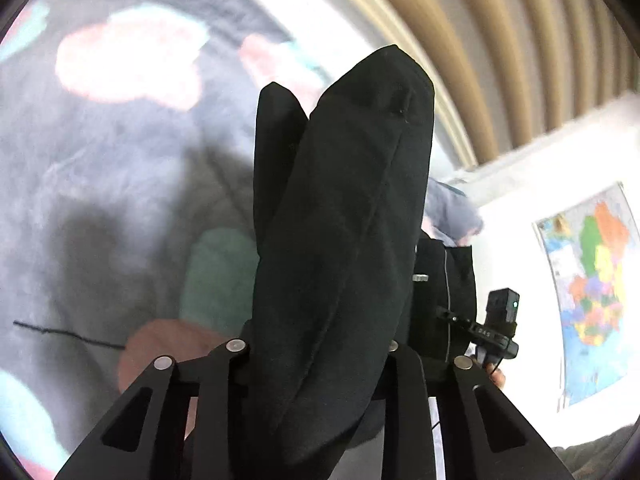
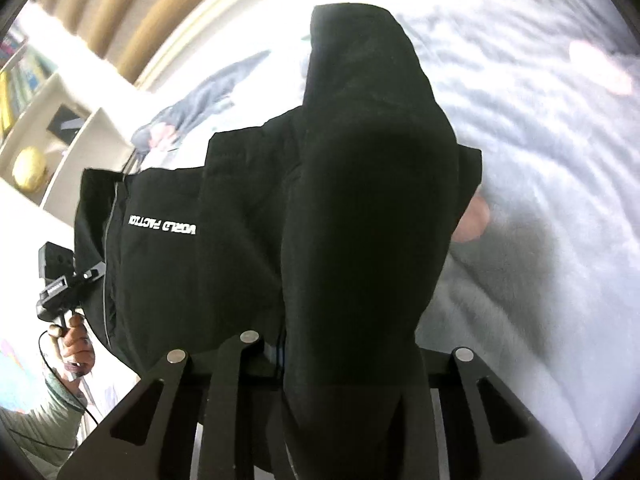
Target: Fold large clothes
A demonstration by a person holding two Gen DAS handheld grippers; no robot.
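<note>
A black garment (image 1: 344, 216) with white lettering (image 2: 162, 225) hangs stretched between both grippers above a bed. My left gripper (image 1: 320, 360) is shut on one bunched edge of it; the cloth covers the fingertips. My right gripper (image 2: 344, 352) is shut on another bunched edge (image 2: 368, 200), and its fingertips are hidden too. The other gripper's handle shows at the right of the left wrist view (image 1: 498, 328) and at the left of the right wrist view (image 2: 60, 280), held in a hand.
A grey fleece blanket (image 1: 100, 184) with pink and teal patches covers the bed below, also in the right wrist view (image 2: 540, 200). A ribbed tan headboard (image 1: 500, 40) stands behind. A wall map (image 1: 596, 280) and white shelves (image 2: 60, 128) are alongside.
</note>
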